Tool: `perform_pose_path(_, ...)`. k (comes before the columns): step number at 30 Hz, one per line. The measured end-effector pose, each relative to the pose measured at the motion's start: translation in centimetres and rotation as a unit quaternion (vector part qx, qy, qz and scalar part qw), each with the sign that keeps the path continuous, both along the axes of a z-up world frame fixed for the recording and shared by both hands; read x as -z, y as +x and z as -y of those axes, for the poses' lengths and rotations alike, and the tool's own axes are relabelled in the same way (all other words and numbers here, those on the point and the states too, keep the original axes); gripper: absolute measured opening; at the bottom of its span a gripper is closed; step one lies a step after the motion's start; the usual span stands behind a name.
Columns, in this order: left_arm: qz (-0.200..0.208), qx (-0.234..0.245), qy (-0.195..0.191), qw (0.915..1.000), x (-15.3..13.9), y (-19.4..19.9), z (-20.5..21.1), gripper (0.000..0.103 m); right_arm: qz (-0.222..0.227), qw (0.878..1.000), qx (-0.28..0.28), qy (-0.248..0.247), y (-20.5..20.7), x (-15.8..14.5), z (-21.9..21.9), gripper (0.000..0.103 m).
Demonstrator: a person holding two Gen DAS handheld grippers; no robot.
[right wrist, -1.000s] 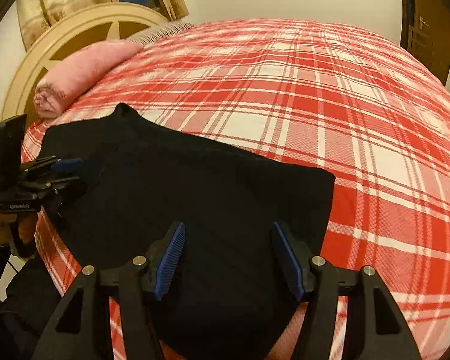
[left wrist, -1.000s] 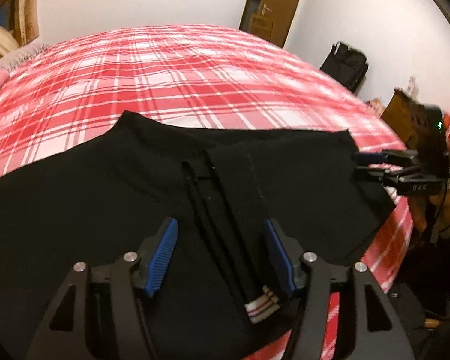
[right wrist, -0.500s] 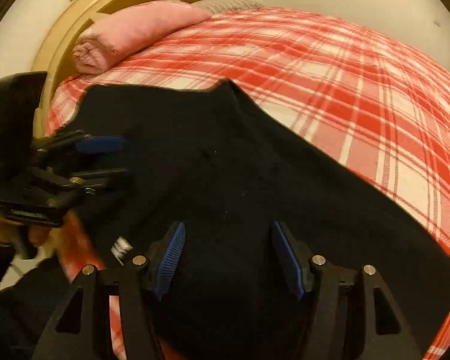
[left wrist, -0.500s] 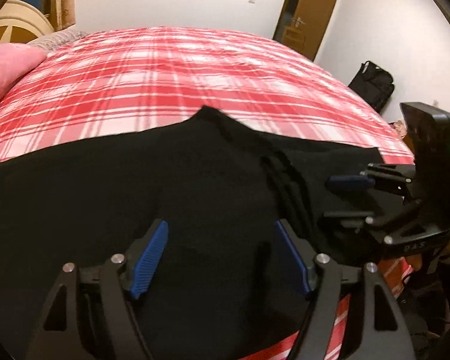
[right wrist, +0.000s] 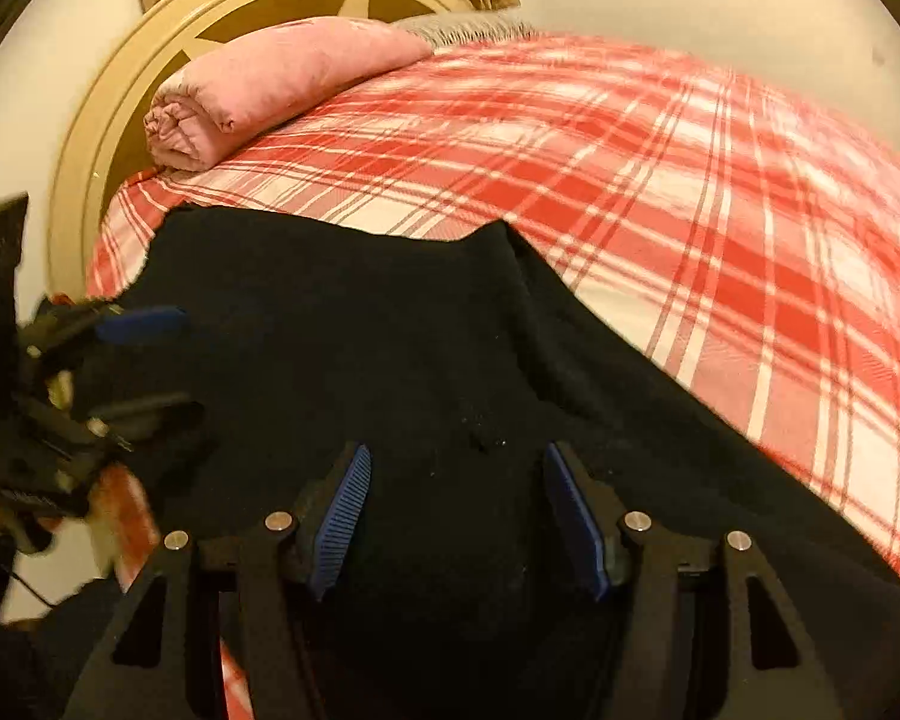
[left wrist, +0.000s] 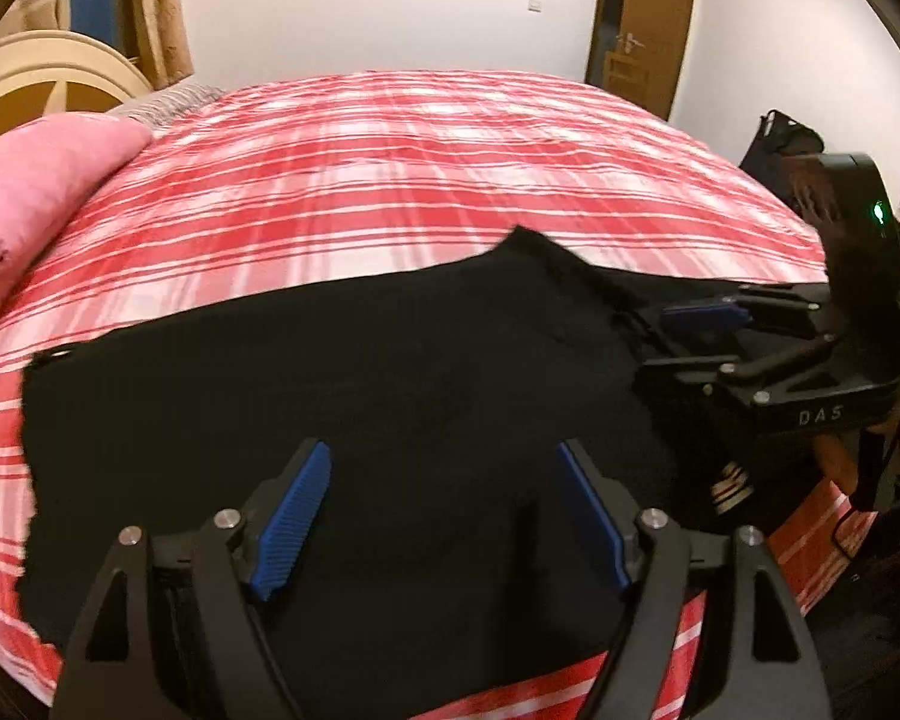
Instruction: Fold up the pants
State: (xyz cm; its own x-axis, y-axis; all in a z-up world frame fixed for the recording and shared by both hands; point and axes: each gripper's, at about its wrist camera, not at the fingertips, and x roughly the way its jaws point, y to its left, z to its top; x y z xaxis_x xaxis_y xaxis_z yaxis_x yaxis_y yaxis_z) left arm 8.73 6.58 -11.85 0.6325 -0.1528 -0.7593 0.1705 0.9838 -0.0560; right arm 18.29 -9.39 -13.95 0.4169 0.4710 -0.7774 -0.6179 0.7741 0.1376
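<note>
Left wrist view
Pants: the black pants (left wrist: 390, 396) lie spread flat on the plaid bed (left wrist: 450, 144), filling our lower field from 9 to 3 o'clock, near the bed's close edge.
Left gripper: our left gripper (left wrist: 444, 516) hangs over the cloth with its pads wide apart, holding nothing.
Right gripper: at 3 o'clock our right gripper (left wrist: 690, 339) reaches in above the pants; its fingers stand apart.
Since half a second ago: this view has swung toward the headboard, so the pink pillow (left wrist: 36, 180) at 9 o'clock fills more of the frame.

Right wrist view
Pants: the pants (right wrist: 390, 360) run from 8 to 4 o'clock, with a pointed peak at 12 o'clock.
Right gripper: our right gripper (right wrist: 453, 516) is spread, nothing between its pads.
Left gripper: blurred at 9 o'clock, pads apart.
Handling: we judge the fabric soft, light and limp, likely to sag and slide on the cover; we would pinch an edge or the striped hem (left wrist: 729, 483), both layers together.
Since half a second ago: the left gripper sits lower and blurrier.
</note>
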Motion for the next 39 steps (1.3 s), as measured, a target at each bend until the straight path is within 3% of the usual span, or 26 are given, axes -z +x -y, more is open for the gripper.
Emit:
perform_pose_path(4,0.006,-0.020,0.014,0.9997,-0.3,-0.6,-2.2,0.079,0.001,1.000,0.001,0.008,-0.2,-0.1,0.1,0.067)
perform_pose_path(7,0.034,-0.047,0.040,0.9975,-1.1,-1.5,-4.6,0.080,0.003,0.999,0.008,0.032,-0.6,-0.9,0.9,0.067)
perform_pose_path(13,0.038,-0.154,0.045,0.9864,-1.0,-3.0,-12.9,0.081,-0.002,0.999,0.009,0.031,-0.5,0.0,1.2,0.067)
perform_pose_path(15,0.041,-0.180,0.027,0.9824,-0.6,-3.5,-15.3,0.081,0.004,0.999,0.011,0.031,-0.6,-0.1,1.1,0.067)
perform_pose_path(17,0.030,-0.192,-0.019,0.9808,0.5,-3.5,-17.4,0.081,0.015,0.999,0.023,0.040,-1.1,-0.7,1.4,0.067)
perform_pose_path(20,0.020,-0.186,-0.096,0.9776,2.0,-3.2,-19.1,0.079,0.038,0.997,0.027,0.058,-2.6,-1.9,2.4,0.067)
perform_pose_path(23,0.014,-0.180,-0.147,0.9725,3.3,-2.4,-19.6,0.072,0.057,0.996,0.024,0.069,-4.4,-3.1,4.1,0.067)
perform_pose_path(28,0.025,-0.176,-0.159,0.9711,3.5,-1.9,-19.3,0.070,0.066,0.994,0.039,0.082,-6.2,-4.1,6.8,0.067)
perform_pose_path(34,0.014,-0.169,-0.158,0.9728,3.1,-2.2,-19.0,0.043,0.069,0.990,0.055,0.114,-6.9,-4.6,7.6,0.067)
perform_pose_path(37,0.016,-0.167,-0.145,0.9751,3.1,-2.0,-18.9,0.043,0.073,0.990,0.045,0.113,-7.4,-4.8,6.9,0.067)
perform_pose_path(39,0.019,-0.174,-0.155,0.9723,3.5,-1.7,-19.2,0.049,0.075,0.991,0.035,0.110,-7.7,-4.7,6.4,0.067)
